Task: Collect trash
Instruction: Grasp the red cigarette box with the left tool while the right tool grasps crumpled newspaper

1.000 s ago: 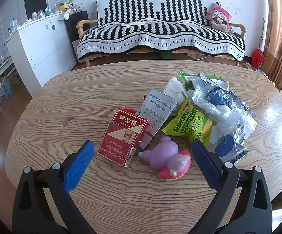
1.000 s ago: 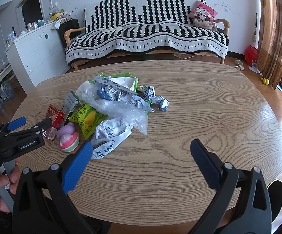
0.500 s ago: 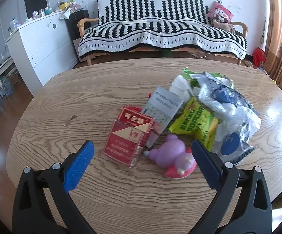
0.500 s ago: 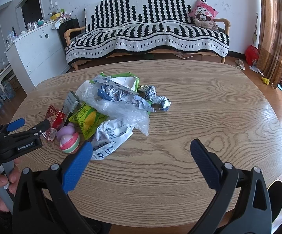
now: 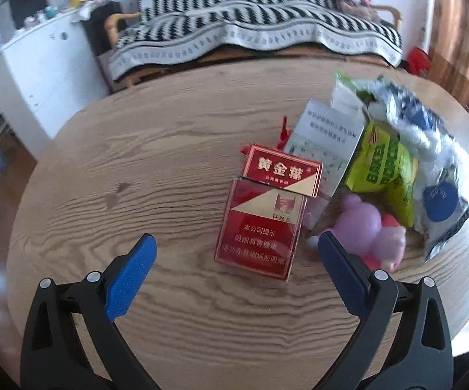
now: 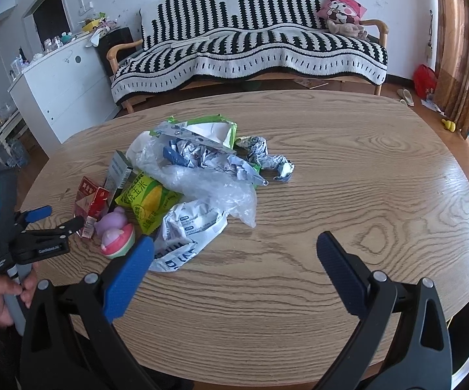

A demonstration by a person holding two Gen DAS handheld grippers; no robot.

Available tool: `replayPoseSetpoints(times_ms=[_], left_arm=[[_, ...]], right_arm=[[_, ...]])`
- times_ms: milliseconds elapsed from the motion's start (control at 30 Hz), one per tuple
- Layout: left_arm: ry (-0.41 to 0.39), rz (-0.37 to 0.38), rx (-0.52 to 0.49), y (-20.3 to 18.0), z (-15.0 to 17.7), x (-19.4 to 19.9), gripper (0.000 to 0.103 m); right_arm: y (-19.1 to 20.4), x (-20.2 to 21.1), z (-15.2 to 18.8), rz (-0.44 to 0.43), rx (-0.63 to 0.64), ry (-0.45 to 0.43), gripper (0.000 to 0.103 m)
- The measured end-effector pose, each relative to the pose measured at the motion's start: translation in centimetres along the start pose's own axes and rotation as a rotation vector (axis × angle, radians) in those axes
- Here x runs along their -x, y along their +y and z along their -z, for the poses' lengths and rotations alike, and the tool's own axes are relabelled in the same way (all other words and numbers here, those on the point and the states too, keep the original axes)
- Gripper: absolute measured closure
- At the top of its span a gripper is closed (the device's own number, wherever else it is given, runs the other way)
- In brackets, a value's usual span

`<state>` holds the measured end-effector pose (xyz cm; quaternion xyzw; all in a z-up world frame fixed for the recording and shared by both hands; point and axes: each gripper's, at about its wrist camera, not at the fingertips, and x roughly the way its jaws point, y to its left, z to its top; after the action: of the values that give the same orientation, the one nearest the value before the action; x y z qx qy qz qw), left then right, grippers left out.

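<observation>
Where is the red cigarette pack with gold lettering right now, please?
In the left wrist view, the red cigarette pack lies on the wooden table just ahead of the open left gripper, left of the purple toy.

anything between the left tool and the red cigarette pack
No, only bare table between the left tool and the pack, in the left wrist view.

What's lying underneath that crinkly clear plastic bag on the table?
Under the clear plastic bag lie crumpled blue-and-white wrappers, and its edge overlaps the green popcorn packet. Anything deeper in the pile is covered.
</observation>
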<state>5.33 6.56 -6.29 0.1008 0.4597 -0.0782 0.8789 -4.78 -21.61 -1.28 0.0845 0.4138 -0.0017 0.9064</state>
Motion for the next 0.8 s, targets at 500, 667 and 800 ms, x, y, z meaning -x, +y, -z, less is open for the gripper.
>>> replayPoseSetpoints(times_ms=[500,667,800], left_arm=[[-0.015,0.022,-0.029,-0.5,-0.4,-1.1,0.046],[-0.083,0.013,0.073,-0.3,-0.6,1.5,0.046],[-0.11,0.035,0.086,-1.7,-1.2,2.6,0.046]], right_arm=[[-0.1,-4.1,0.8,-0.077,-0.036,0.103,0.008],[1.3,-6.7,0.8,-0.134,-0.048,0.141,0.009],[2.0,-9.5,0.6,-0.186,-0.1,0.192,0.021]])
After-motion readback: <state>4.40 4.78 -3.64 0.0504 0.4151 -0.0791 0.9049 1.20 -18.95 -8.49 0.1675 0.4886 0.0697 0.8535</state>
